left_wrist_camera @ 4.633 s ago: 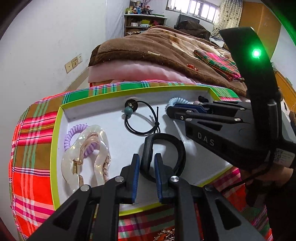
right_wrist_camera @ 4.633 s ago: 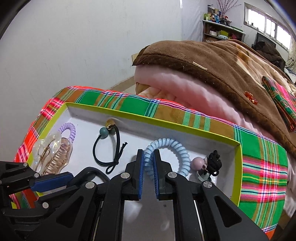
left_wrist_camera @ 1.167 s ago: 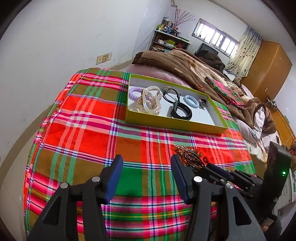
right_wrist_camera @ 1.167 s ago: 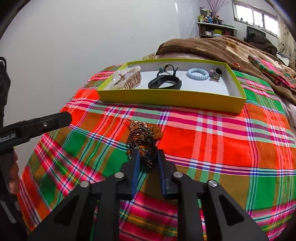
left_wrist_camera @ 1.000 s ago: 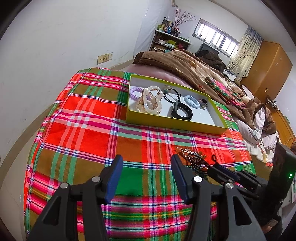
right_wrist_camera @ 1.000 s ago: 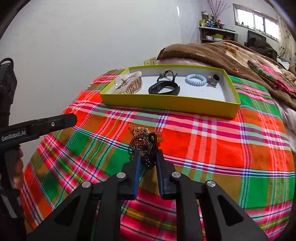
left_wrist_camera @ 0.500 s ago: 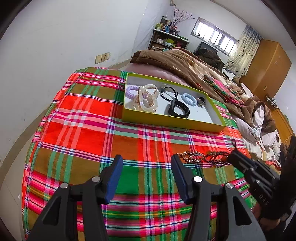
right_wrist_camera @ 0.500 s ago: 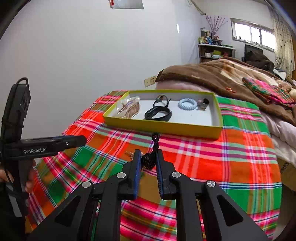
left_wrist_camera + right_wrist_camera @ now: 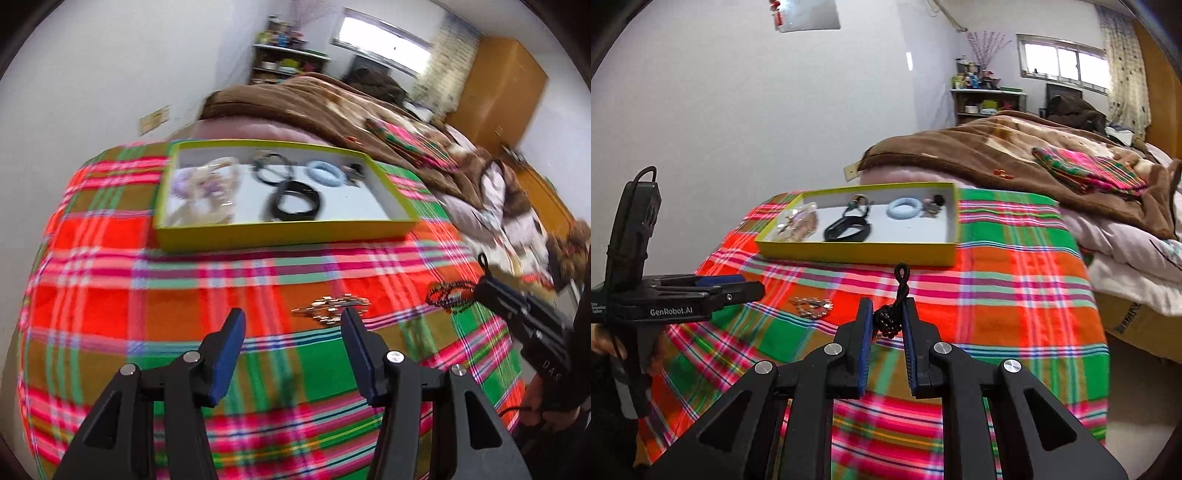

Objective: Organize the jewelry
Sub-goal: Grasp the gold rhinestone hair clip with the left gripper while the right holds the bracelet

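My right gripper [image 9: 887, 314] is shut on a dark beaded bracelet [image 9: 886, 325], lifted off the plaid cloth; its black knotted cord [image 9: 902, 282] sticks up above the fingers. The left wrist view shows the same bracelet [image 9: 450, 295] hanging at the right gripper's tip. A gold chain piece [image 9: 330, 309] lies on the cloth just ahead of my open left gripper [image 9: 293, 325], also seen as the gold chain piece [image 9: 812, 307] beside the left gripper [image 9: 753, 290]. The yellow-green box [image 9: 857, 253] farther back holds a black band [image 9: 847, 230], a pale blue coil tie [image 9: 904, 209] and clear hair claws [image 9: 207, 192].
The plaid cloth [image 9: 110, 258] covers the whole work surface. Behind the box lies a brown blanket [image 9: 997, 155] over pink bedding. A white wall stands to the left, a wooden wardrobe [image 9: 495, 85] at the far right. A hand [image 9: 605, 347] holds the left gripper's handle.
My right gripper has risen with the beaded bracelet, pulling it away from the gold chain piece left on the cloth. My left gripper has swung right toward that chain piece, still open.
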A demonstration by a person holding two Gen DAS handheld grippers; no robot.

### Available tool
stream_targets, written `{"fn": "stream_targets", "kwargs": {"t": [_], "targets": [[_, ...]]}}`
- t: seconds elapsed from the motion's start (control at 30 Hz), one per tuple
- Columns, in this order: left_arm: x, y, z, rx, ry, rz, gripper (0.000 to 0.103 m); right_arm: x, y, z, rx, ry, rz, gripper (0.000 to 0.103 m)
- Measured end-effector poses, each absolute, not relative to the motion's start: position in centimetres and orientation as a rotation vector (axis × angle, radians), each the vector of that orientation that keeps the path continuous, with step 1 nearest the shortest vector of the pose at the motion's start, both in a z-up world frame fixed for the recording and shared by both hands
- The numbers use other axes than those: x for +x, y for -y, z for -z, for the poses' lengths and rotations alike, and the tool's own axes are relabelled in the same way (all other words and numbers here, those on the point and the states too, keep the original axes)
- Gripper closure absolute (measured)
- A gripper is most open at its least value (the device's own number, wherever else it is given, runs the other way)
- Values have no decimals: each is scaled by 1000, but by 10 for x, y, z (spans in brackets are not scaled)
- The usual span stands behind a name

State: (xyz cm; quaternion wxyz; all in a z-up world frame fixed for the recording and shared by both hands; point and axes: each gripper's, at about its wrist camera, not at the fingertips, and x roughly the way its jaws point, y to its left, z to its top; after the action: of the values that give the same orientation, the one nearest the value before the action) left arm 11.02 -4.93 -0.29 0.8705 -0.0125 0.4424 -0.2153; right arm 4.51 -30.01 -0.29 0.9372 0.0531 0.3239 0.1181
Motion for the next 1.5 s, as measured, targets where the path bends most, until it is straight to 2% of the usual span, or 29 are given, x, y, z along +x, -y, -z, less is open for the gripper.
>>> {"fn": "stream_targets", "kwargs": {"t": [0.6,0.93,1.0,1.1,1.27,1.37,1.5], "targets": [[121,115,27,253,-962,488,47,33,332,10,188,-650,-224,87],[131,116,32,258,-956,453,47,34,333,11,200,-645,-234,87],[130,115,32,253,-952,454,49,35,333,12,202,-647,-235,87],[129,115,31,247,-945,460,58,36,332,14,202,-649,-238,87],[127,115,30,239,-948,471,59,36,332,14,207,-647,-236,87],[125,116,28,234,-944,483,67,36,332,14,206,-645,-236,87],[123,116,25,226,-941,492,69,36,331,14,203,-644,-237,87]]}}
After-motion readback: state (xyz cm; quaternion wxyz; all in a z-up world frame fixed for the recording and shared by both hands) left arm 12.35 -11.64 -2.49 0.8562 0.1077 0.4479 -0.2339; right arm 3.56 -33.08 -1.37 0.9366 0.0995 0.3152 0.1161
